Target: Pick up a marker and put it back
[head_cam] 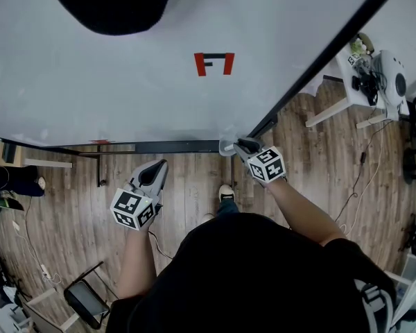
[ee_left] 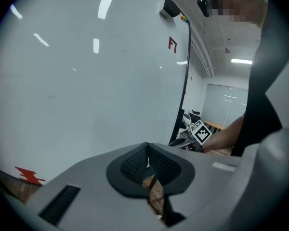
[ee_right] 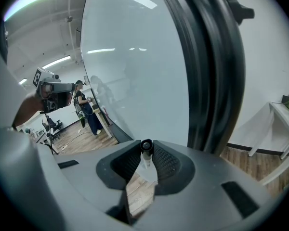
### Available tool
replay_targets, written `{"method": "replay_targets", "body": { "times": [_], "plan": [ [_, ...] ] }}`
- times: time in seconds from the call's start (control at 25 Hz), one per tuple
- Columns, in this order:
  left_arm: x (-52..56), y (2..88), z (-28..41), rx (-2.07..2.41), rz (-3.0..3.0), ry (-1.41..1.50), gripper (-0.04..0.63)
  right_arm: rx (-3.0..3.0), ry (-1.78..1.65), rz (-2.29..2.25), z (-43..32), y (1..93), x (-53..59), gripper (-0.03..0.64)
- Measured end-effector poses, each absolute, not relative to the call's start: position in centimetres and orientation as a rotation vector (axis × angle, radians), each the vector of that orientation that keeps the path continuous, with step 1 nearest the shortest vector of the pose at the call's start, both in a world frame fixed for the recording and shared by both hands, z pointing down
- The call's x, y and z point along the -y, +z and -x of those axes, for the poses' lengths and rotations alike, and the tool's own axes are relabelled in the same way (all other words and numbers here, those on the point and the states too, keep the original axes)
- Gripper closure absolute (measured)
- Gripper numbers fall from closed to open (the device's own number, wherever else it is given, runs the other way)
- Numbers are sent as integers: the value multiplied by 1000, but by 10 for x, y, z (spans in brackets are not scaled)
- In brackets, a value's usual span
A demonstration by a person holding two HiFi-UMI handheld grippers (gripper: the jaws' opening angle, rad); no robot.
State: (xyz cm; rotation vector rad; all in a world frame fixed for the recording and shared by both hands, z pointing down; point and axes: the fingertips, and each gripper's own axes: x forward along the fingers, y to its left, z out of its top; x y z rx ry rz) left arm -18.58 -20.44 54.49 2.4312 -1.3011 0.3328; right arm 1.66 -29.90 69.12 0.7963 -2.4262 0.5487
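Observation:
A marker (ee_right: 145,154) with a white body and a black end stands pinched between the pads of my right gripper (ee_right: 144,150). In the head view that gripper (head_cam: 241,146) sits at the whiteboard's (head_cam: 125,82) lower right corner, just above the dark tray rail (head_cam: 159,146), with the marker (head_cam: 227,146) poking out to the left. My left gripper (head_cam: 156,169) hangs lower and to the left, off the board, over the wooden floor. Its pads (ee_left: 135,165) meet at the tip with nothing between them.
A red mark (head_cam: 214,63) is on the board, and a black frame bar (head_cam: 326,54) runs along its right edge. A white table (head_cam: 374,75) with gear stands at the right, a chair (head_cam: 87,300) at lower left. A person (ee_right: 84,107) stands far off.

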Motion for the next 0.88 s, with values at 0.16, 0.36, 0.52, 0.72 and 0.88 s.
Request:
{"method": "replay_targets", "body": {
  "times": [0.16,0.36,0.52,0.72,0.88],
  "plan": [
    [202,543,185,1296,-2437,331,583,2424,551,-806,-18,689,300,541],
    [199,540,184,1295,-2448,328,583,2431,529,-832,-24,679,304,529],
    [197,534,184,1296,-2463,321,581,2443,504,-861,-30,663,305,529],
    [191,527,183,1293,-2484,311,582,2467,466,-888,-35,637,299,529],
    [187,521,182,1287,-2506,306,583,2493,433,-901,-34,613,290,531]
  ]
}}
